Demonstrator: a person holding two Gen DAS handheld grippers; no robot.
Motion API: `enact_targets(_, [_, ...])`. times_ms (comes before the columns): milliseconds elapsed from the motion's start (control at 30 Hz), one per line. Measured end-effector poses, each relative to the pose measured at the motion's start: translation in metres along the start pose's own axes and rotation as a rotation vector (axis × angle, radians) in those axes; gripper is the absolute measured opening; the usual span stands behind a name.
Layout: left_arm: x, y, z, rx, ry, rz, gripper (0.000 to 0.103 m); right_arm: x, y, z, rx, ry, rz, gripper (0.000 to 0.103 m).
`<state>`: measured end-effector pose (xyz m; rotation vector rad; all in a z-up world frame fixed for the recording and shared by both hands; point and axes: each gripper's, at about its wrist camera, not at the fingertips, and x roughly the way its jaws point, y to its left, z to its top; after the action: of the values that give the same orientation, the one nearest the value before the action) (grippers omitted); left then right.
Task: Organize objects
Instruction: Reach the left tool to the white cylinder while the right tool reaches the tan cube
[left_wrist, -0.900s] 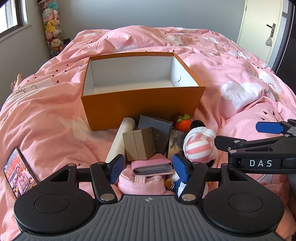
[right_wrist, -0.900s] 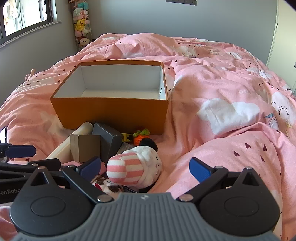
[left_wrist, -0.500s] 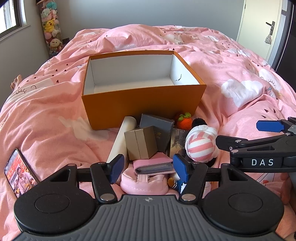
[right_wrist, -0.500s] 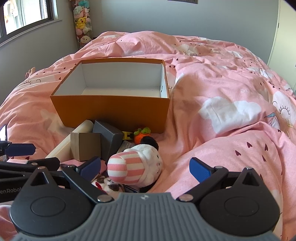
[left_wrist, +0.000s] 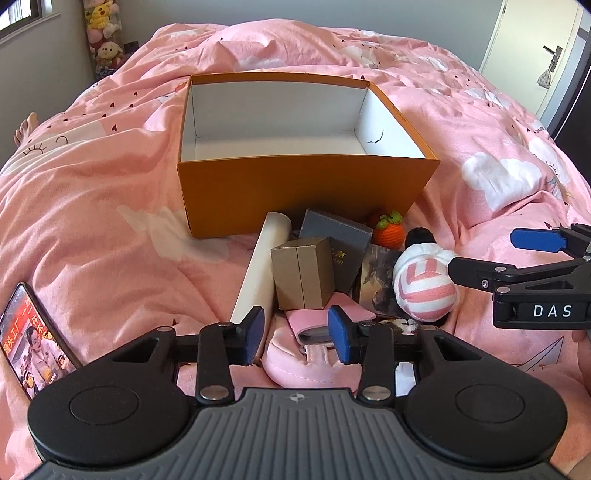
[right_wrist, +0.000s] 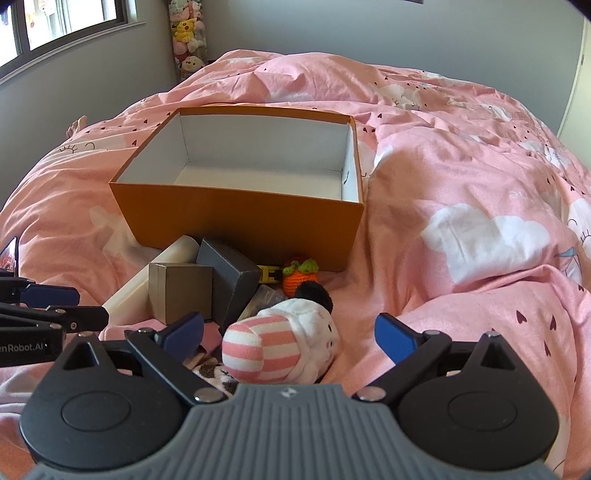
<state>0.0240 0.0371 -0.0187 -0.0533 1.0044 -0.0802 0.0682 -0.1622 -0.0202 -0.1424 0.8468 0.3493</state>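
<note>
Both cams moved closer: 1 orange box (left_wrist: 306, 192), left hand-held gripper (left_wrist: 296, 335) part-open w/ nothing gripped, right (right_wrist: 290, 333) wide, empty.

Bedroom surroundings: a bed with a pink duvet, grey walls, a window and a door.

The pink duvet (left_wrist: 110, 206) is rumpled and printed with white clouds and small dark hearts. A phone (left_wrist: 31, 341) lies on it at the lower left, its screen lit. A bare foot (left_wrist: 25, 127) pokes past the bed's left edge. In the far corner beside the window (right_wrist: 70, 22) stands a tall stack of soft toys (right_wrist: 186, 40). A white door (left_wrist: 532, 55) with a dark handle stands at right.
</note>
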Motion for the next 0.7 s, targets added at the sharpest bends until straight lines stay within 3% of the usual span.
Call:
enact_targets(233, [0.017,0.014,0.014,-0.026,0.06,-0.036,0.034,0.03,0.01,0.019,-0.059,0.082,0.135,0.065])
enact_targets(433, [0.036,0.013,0.028,-0.028,0.066,-0.072,0.034,0.063,0.021,0.032,-0.108,0.155,0.197,0.052])
enact_targets(500, [0.043,0.014,0.034,-0.023,0.069,-0.077,0.036,0.073,0.021,0.036,-0.116,0.173,0.204,0.052])
enact_targets(600, [0.053,0.016,0.041,-0.014,0.078,-0.082,0.051,0.085,0.018,0.043,-0.121,0.192,0.204,0.051])
enact_targets(700, [0.06,0.02,0.047,0.0,0.098,-0.064,0.058,0.095,0.016,0.05,-0.129,0.203,0.2,0.051])
